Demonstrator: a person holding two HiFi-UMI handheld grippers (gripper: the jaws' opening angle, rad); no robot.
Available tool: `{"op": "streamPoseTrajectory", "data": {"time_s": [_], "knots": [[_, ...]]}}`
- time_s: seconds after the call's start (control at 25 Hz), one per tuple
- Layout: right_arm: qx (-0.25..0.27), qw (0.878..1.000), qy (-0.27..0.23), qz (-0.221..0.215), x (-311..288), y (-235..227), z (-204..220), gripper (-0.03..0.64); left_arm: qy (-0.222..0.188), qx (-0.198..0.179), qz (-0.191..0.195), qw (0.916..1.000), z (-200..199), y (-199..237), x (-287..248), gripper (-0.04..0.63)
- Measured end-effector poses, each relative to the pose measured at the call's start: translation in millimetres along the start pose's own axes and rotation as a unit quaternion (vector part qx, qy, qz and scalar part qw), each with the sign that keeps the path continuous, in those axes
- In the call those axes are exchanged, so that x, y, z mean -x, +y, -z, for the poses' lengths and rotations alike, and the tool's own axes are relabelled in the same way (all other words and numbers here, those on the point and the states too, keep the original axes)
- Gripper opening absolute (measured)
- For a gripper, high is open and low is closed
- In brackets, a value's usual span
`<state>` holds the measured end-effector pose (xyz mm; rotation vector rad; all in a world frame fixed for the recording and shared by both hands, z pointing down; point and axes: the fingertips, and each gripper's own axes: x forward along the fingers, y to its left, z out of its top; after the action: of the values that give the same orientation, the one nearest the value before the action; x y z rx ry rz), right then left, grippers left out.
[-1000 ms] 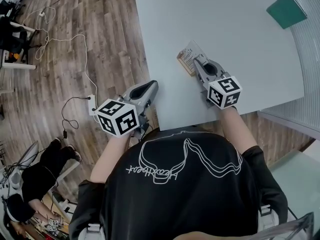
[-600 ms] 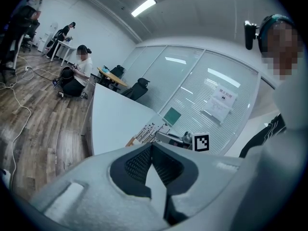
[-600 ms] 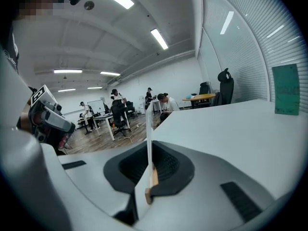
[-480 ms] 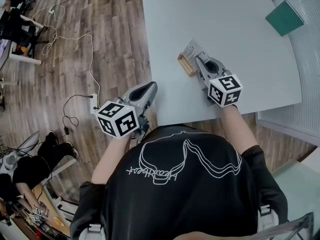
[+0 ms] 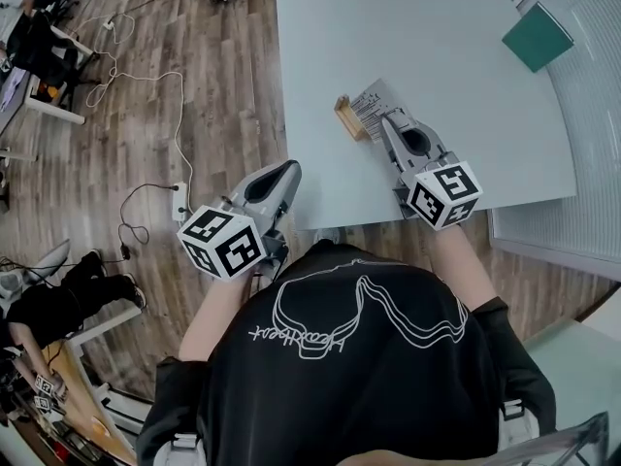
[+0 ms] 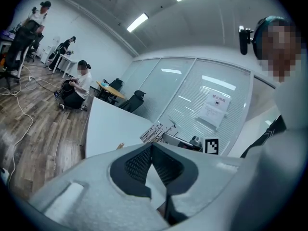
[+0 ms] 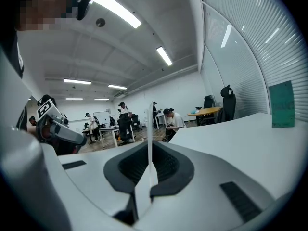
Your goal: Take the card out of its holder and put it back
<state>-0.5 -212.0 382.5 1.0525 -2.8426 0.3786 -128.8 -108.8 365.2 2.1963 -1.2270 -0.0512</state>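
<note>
My right gripper (image 5: 385, 117) is shut on the printed white card (image 5: 366, 98), which shows edge-on between the pads in the right gripper view (image 7: 149, 124). The small wooden holder (image 5: 346, 116) lies on the white table (image 5: 427, 27) just left of the card; whether the card's lower edge still sits in the slot I cannot tell. From the left gripper view the card (image 6: 155, 131) looks tilted, and a corner of the holder (image 6: 119, 146) peeks out. Shut and holding nothing, my left gripper (image 5: 287, 170) hovers at the table's near left edge, its jaws meeting in its own view (image 6: 152, 146).
A green book (image 5: 537, 37) lies at the table's far right corner. On the wood floor to the left are a power strip (image 5: 178, 203) with white cables and a seated person (image 5: 58, 304). A glass wall with blinds runs along the right.
The card and holder have shifted slightly left and up in the head view. The holder now shows more apart from the card. The left gripper stays by the table edge.
</note>
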Motion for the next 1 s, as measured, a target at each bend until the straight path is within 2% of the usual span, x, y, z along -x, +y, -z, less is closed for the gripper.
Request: {"op": "streamPoseTrajectory", "data": {"time_s": [0.2,0.4,0.52,1.0], "knots": [[-0.028,0.999,-0.005,-0.027,46,25,-12,0.023,-0.009,-0.011,0.011,0.9998,5,-35,3,0.012],[-0.048,0.998,-0.012,-0.047,89,40,-22,0.023,-0.005,-0.044,0.007,0.999,16,-69,8,0.012],[-0.059,0.996,-0.023,-0.061,111,49,-26,0.023,-0.009,-0.052,0.007,0.9986,24,-83,14,0.012],[-0.037,0.996,-0.017,-0.083,181,81,-11,0.023,-0.029,-0.083,0.008,0.9961,51,-142,36,0.012]]}}
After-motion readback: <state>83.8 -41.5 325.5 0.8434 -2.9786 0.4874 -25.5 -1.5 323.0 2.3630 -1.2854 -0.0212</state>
